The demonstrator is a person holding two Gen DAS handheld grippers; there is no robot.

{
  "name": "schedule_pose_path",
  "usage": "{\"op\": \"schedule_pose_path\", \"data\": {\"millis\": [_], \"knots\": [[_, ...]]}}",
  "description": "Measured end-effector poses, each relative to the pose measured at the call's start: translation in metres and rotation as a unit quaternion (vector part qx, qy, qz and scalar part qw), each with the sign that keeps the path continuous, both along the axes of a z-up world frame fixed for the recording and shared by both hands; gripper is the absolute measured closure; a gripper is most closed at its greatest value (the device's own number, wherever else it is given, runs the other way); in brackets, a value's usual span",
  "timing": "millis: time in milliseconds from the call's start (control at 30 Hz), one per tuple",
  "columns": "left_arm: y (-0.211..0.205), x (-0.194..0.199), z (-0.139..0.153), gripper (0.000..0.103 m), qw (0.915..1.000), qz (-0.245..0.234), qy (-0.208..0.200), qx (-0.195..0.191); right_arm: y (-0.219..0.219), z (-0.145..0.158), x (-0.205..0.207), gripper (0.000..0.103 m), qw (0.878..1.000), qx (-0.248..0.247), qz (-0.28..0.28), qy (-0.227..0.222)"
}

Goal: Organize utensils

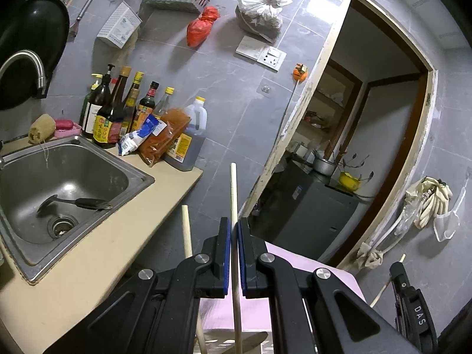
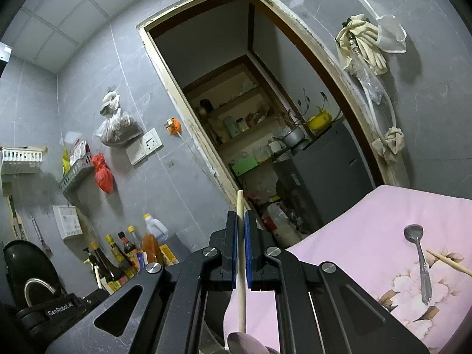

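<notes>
My left gripper [image 1: 234,221] is shut on a pale wooden chopstick [image 1: 233,188] that stands upright between its blue pads. A second pale stick [image 1: 186,230] rises just to its left, its lower end hidden. My right gripper [image 2: 241,214] is shut on another chopstick [image 2: 241,253], also upright. Beneath both lies a pink flowered cloth [image 2: 368,230]. On it at the right rest a metal spoon [image 2: 420,265] and a chopstick end [image 2: 448,261]. A spoon bowl [image 2: 242,342] shows at the bottom edge. The right gripper [image 1: 396,265] also appears low right in the left wrist view.
A steel sink [image 1: 124,174] with a black spatula [image 1: 79,203] sits left in a beige counter [image 1: 97,250]. Sauce bottles [image 1: 118,112] and packets stand behind it. A doorway [image 1: 354,147] opens ahead onto a grey fridge [image 1: 309,206]. Bags and gloves [image 2: 362,41] hang on the tiled wall.
</notes>
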State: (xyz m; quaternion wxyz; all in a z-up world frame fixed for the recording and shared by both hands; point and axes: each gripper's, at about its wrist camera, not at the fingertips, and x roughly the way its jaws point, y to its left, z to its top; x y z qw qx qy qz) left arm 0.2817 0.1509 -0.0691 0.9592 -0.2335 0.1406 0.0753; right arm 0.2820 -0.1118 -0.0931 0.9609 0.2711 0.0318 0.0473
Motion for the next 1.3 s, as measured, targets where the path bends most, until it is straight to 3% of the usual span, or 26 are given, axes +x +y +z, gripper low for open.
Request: {"op": "schedule_pose_path", "data": {"millis": [100, 167, 500, 567, 700, 867, 967, 1300], "knots": [[-0.001, -0.001, 0.000, 0.098, 1.0000, -0.004, 0.001, 0.002, 0.002, 0.000, -0.003, 0.086, 1.000, -0.005, 0.010, 0.009], [-0.002, -0.001, 0.000, 0.098, 0.9999, -0.009, 0.004, 0.005, 0.002, 0.001, -0.007, 0.073, 1.000, -0.010, 0.018, 0.010], [-0.004, -0.010, 0.003, 0.093, 0.9970, -0.052, 0.050, 0.027, -0.014, 0.017, -0.021, 0.059, 0.998, -0.035, 0.051, 0.023], [-0.006, -0.013, 0.007, 0.086, 0.9960, -0.061, 0.057, 0.032, -0.019, 0.021, -0.023, 0.056, 0.997, -0.042, 0.056, 0.028], [-0.013, -0.021, 0.020, 0.059, 0.9948, -0.073, 0.063, 0.033, -0.035, 0.034, -0.031, 0.043, 0.994, -0.064, 0.074, 0.039], [-0.030, -0.032, 0.041, 0.048, 0.9934, -0.087, 0.060, 0.045, -0.058, 0.052, -0.042, 0.027, 0.990, -0.095, 0.090, 0.056], [-0.044, -0.040, 0.056, 0.033, 0.9929, -0.089, 0.050, 0.061, -0.072, 0.063, -0.050, 0.024, 0.988, -0.111, 0.088, 0.059], [-0.107, -0.054, 0.083, 0.006, 0.9860, -0.119, 0.027, 0.113, -0.143, 0.087, -0.064, 0.003, 0.982, -0.161, 0.053, 0.079]]}}
